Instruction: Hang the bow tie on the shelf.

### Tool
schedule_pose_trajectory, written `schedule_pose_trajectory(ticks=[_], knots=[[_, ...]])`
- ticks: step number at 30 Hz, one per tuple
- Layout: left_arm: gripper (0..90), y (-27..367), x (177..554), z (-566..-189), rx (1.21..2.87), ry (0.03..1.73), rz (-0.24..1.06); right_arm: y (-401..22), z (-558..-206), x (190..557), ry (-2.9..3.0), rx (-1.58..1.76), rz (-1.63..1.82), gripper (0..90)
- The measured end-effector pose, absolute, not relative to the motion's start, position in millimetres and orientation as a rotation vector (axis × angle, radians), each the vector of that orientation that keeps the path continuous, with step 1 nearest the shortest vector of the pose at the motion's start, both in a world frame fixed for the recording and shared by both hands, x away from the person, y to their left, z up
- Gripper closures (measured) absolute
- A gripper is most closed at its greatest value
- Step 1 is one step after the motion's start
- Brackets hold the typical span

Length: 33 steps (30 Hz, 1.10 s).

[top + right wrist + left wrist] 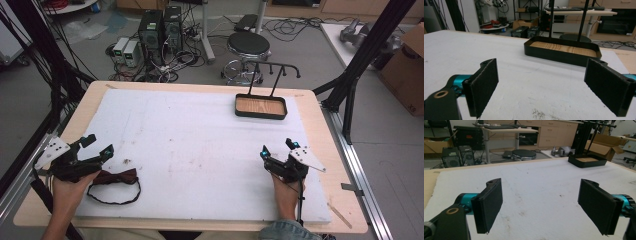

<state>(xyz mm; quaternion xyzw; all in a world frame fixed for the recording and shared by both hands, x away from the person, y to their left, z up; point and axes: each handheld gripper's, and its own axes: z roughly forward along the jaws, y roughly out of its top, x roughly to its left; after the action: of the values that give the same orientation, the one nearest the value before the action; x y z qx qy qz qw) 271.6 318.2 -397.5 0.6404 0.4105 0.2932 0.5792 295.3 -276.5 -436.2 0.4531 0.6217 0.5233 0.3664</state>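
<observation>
On the white foam mat (200, 145), a black stand tray (261, 106) sits far right, 2 grippers rest with jaws apart, left gripper (100, 146), right gripper (276, 148), a dark bow tie (116, 178) just beside the left.

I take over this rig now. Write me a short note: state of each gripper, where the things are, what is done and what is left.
Left gripper: open, holds nothing, at the near left of the white mat, just above the bow tie.
Right gripper: open, holds nothing, at the near right, pointing toward the stand.
Bow tie: dark red with a black strap loop, lying flat on the mat beside the left hand.
Stand: black tray with a wooden floor and a hook bar, at the far right of the mat; nothing hangs on it.
Done: nothing visible yet.
Left: probably pick up the bow tie and bring it to the stand.
</observation>
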Motion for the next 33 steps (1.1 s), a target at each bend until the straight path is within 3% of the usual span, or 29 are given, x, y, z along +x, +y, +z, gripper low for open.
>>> schedule_pose_trajectory(ticks=[33], knots=[[23.6,326.1,269.9,-398.8,1.560,0.916,0.678,-276.7,-436.8,296.7,1.602,1.161,1.349,11.3]])
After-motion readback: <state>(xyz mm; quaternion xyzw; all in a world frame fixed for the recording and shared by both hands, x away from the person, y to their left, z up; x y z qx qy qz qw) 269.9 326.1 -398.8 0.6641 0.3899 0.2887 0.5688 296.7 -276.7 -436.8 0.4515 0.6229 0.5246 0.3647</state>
